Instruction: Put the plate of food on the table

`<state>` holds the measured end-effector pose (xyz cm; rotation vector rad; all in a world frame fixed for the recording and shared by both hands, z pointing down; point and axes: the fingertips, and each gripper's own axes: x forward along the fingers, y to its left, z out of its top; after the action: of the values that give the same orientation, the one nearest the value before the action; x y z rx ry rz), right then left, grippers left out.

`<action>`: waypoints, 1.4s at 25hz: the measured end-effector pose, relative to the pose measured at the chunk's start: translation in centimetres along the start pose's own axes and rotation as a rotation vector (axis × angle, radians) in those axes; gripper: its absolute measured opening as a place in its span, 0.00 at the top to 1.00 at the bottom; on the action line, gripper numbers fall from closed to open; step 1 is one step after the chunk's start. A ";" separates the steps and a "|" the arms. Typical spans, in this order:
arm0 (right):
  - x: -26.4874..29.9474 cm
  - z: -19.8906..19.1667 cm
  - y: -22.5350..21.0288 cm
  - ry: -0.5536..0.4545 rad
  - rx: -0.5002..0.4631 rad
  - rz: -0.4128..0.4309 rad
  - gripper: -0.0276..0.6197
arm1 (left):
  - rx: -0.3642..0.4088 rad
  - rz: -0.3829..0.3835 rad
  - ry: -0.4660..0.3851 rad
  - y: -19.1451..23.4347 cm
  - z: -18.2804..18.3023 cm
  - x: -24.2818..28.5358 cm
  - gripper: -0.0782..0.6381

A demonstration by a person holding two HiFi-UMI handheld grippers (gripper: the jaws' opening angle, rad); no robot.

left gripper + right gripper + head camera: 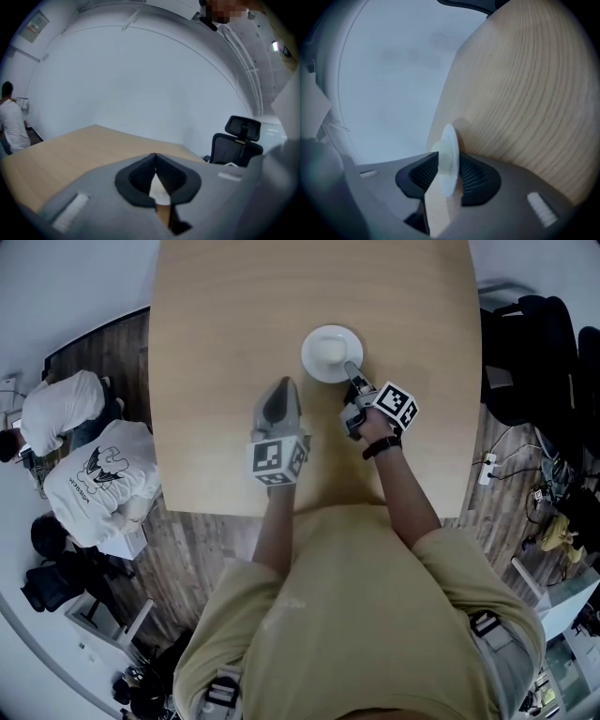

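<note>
The white plate (330, 352) lay flat on the table (234, 334), near the far end and a bit to the right of the middle. The right gripper (353, 378) was at the near edge of the plate. In the right gripper view, the thin rim of the plate stood between its two black pads (476, 176). The jaws were only a little way apart, with a pad close on each side of the rim. The wrist behind this gripper had a black band (382, 446) on it. The left gripper (155, 154) was over the table, near the plate but not touching it. Its jaws were closed, with the tips meeting and nothing held between them. Each gripper had a cube with black and white squares, one on the right (397, 405) and one on the left (277, 457). The table was light wood and stood on a dark wood floor (94, 343). A black office chair (236, 140) stood past the far corner of the table. Two people in white shirts (103, 479) were down on the floor to the left of the table.
</note>
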<state>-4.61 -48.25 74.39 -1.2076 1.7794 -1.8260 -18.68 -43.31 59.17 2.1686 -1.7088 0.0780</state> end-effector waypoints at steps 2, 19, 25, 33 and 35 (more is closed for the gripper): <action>-0.4 0.1 -0.1 -0.001 -0.016 -0.019 0.70 | -0.012 -0.002 -0.005 0.0 0.1 -0.4 0.89; -7.2 -0.3 2.8 0.162 -1.159 -0.248 0.27 | 0.023 -0.046 -0.015 -3.9 1.2 -4.0 0.89; -13.1 -0.2 8.1 -0.011 -1.265 -0.158 0.44 | 0.087 -0.062 -0.050 -6.6 2.6 -6.9 0.89; -22.4 0.6 13.2 -0.215 -1.279 -0.103 0.67 | 0.135 -0.058 -0.103 -9.8 3.4 -11.6 0.89; -24.8 0.6 14.3 -0.263 -1.283 -0.086 0.73 | 0.147 -0.058 -0.118 -10.9 3.5 -12.8 0.89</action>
<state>5.88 -33.05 52.50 -1.7591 2.7663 -0.2951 -12.34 -30.51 49.63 2.3705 -1.7522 0.0634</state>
